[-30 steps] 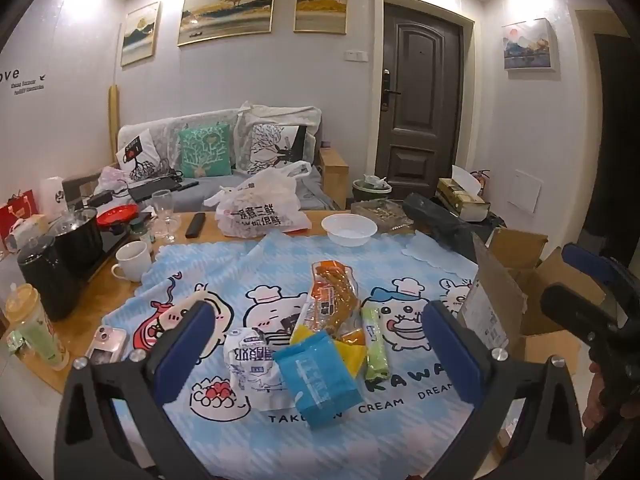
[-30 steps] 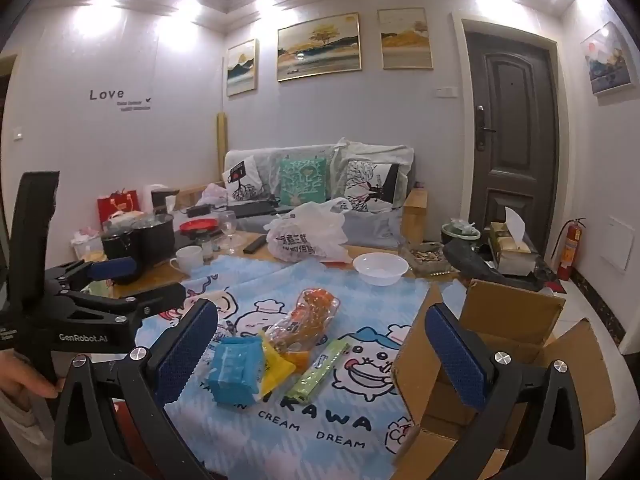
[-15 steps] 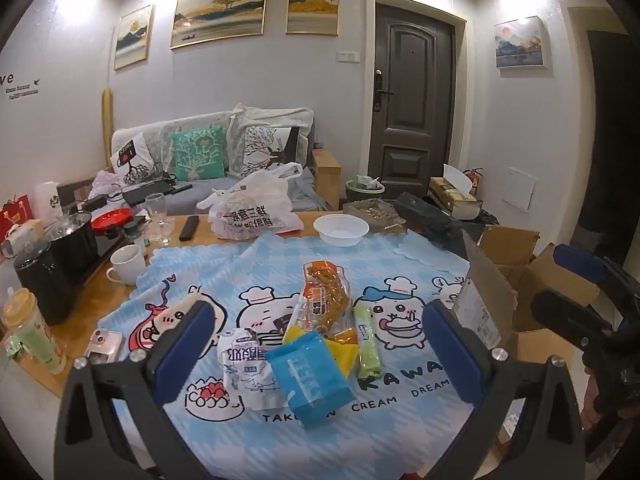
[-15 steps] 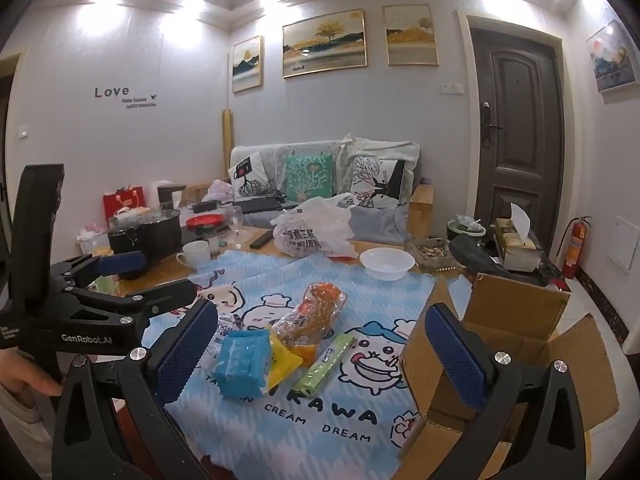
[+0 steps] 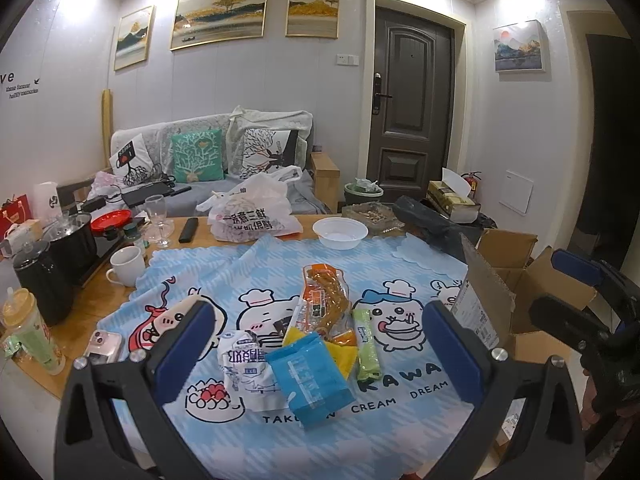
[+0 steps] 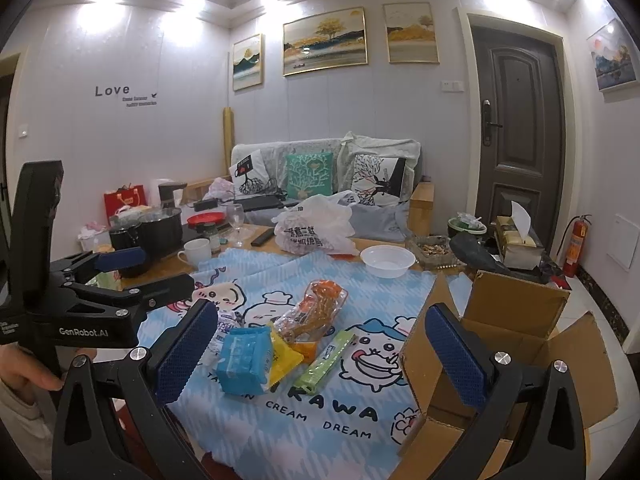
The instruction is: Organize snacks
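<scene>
- Left wrist view, sweeping from the left: the left tool (image 5: 316, 350) hangs over the near edge of the table (image 5: 80, 324), pads spread wide, nothing between them.
- First in the pile on the blue cartoon tablecloth (image 5: 400, 392) comes the white snack packet (image 5: 244, 368). It looks puffy, light and crinkly, so I'd pinch it across the middle rather than at a slippery sealed end.
- Next, the blue pack (image 5: 310, 378), lying half on top of the white one and over a yellow packet (image 5: 340, 354). Blocky and soft-wrapped, probably the easiest grab; squeeze its long sides.
- Behind them, the clear bag of orange snacks (image 5: 324, 300), long and floppy. It would likely sag if taken by one end, so mid-body is my call.
- Just to the right, the slim green stick pack (image 5: 367, 350), flat on the cloth and thin; the pads would need to come down low on either side of it.
- Far right, the open cardboard box (image 5: 516, 292) waits off the table edge, and the right tool (image 5: 568, 296) hovers over it, also spread and empty.
- Right wrist view confirms it: the box (image 6: 516, 320) sits just under that tool, with the pile left of centre.
- Compared with a second ago, the snacks haven't budged. Both cameras have tilted slightly, the pile riding a touch lower and nearer in frame, and both tools are as wide as they were. No grasp yet.
</scene>
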`<state>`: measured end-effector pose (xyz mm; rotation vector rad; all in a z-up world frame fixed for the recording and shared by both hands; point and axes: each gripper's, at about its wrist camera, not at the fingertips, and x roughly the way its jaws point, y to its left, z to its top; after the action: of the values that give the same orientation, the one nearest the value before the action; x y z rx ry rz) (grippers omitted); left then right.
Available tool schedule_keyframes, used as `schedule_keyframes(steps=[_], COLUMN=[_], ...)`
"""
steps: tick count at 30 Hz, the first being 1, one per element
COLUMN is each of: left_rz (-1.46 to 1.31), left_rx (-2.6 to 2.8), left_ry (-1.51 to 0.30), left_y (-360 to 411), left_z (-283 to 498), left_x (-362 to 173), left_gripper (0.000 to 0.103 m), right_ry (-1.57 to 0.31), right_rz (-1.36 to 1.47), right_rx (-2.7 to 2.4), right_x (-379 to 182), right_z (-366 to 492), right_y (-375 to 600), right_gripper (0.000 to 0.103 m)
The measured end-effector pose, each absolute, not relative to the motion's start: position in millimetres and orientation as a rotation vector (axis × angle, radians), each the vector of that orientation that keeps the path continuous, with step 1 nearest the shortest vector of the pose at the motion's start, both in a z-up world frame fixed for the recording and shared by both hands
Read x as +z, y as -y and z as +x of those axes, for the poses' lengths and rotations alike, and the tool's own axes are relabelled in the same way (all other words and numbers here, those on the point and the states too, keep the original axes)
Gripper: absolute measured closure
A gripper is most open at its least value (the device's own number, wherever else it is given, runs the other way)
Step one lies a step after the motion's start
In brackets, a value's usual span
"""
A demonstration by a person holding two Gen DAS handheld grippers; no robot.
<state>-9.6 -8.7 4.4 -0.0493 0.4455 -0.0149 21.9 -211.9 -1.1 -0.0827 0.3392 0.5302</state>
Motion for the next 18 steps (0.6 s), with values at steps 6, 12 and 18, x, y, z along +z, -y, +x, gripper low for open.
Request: schedule_keyframes(steps=[6,12,18], left_rz=[-0.047,-0.049,-0.049], left_rx=[-0.014,-0.014,-0.012], left_ry=[-0.443,-0.442,-0.444], left_y=[7.1,7.0,5.8], left_z=[-9.9,-10.0,-10.9], left_x=[5.3,5.3,5.7], left_gripper=[0.001,0.001,0.001], right_ry=[-0.34,-0.34,-0.34], right_rz=[-0.084,-0.082,-0.082], right_rx=[0.531,0.532,0.532], right_x=[-1.3,-2.2,-1.7], right_z=[22.0,21.9,22.4], right_y=[211.7,212.5,212.7], right_gripper=[0.0,0.0,0.0])
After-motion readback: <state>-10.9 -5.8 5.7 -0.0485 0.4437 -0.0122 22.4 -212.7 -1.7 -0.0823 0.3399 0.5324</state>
